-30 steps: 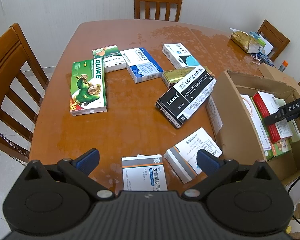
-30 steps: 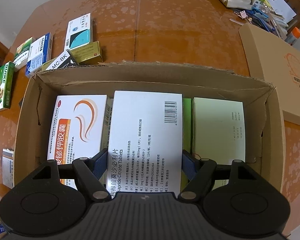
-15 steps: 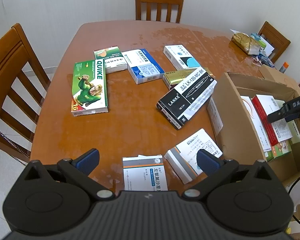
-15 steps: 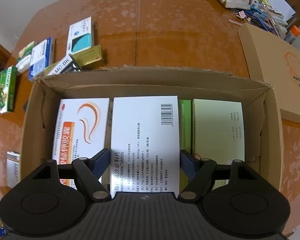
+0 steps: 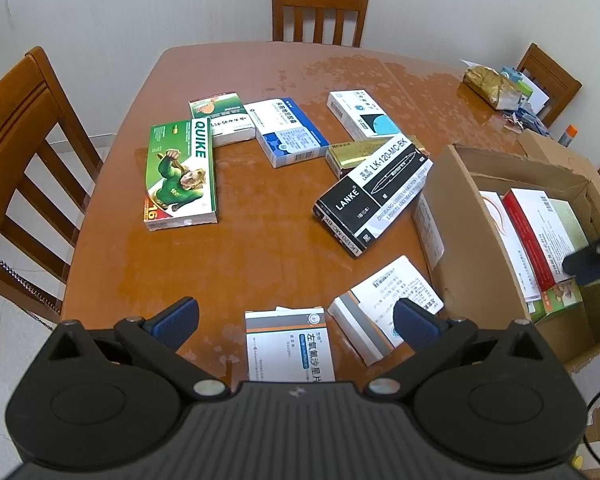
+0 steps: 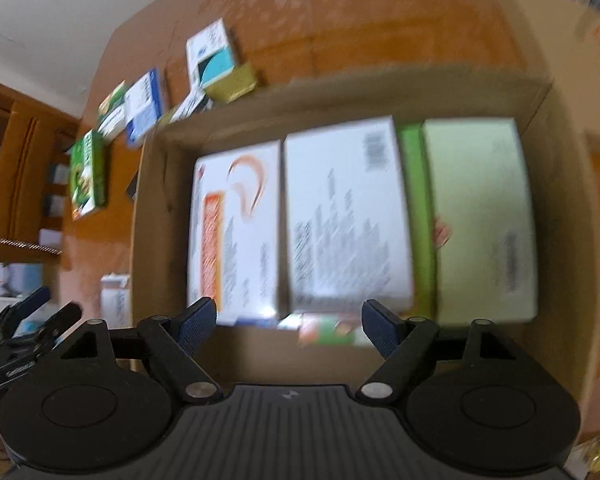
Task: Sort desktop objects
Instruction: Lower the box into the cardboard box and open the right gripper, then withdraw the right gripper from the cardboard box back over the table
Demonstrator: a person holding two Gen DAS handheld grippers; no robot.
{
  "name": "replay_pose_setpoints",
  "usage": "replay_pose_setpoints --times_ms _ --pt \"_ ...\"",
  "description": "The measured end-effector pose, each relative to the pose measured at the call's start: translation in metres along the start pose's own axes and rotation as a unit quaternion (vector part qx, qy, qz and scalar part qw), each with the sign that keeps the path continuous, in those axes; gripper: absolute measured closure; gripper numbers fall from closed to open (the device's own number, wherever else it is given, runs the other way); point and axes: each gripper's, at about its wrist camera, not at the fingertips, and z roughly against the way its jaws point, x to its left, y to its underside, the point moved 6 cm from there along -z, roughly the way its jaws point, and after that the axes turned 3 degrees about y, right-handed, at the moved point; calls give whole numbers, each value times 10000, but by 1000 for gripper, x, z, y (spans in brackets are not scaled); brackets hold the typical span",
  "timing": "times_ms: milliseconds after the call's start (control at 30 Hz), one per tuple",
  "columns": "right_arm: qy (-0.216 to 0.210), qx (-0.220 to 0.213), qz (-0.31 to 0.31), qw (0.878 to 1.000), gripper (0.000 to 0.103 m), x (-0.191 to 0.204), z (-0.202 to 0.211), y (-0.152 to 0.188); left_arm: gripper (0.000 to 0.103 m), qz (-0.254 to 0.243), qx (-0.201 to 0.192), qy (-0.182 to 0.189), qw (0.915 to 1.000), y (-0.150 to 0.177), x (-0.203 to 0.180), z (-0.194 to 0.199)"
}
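1. Right tongs [image 6: 290, 326] were opening, nothing between them, above the cardboard box [image 6: 160, 216] at frame center.
2. White carton [image 6: 346, 216] lay inside it.
3. Left tongs [image 5: 296, 322] spread, empty, over the bench [image 5: 260, 240].

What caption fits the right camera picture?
Right gripper, jaws opening and empty, above a cardboard box packed with medicine boxes.

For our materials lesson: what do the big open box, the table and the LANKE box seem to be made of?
Big open box: brown cardboard, matte, with torn raw edges.
Table: probably varnished wood, since the orange-brown top shines with reflections.
LANKE box: likely printed paperboard, lightly glossy, with sharp folded edges.
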Motion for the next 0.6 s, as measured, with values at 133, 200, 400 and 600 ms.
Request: replay_pose_setpoints --times_ms 133,200,400,600 --pt "-210 205 -69 9995 19 5 -13 7 0 79 10 -55 10000 5 2 3" --pt "-210 231 -99 9995 19 6 -17 8 0 108 2 -89 9999 7 3 4" --pt "-217 195 -140 9995 19 2 -21 4 0 172 -57 -192 9997 10 4 10" --pt "-253 196 -100 9994 19 -1 -21 2 0 226 -80 -273 9993 13 0 13"
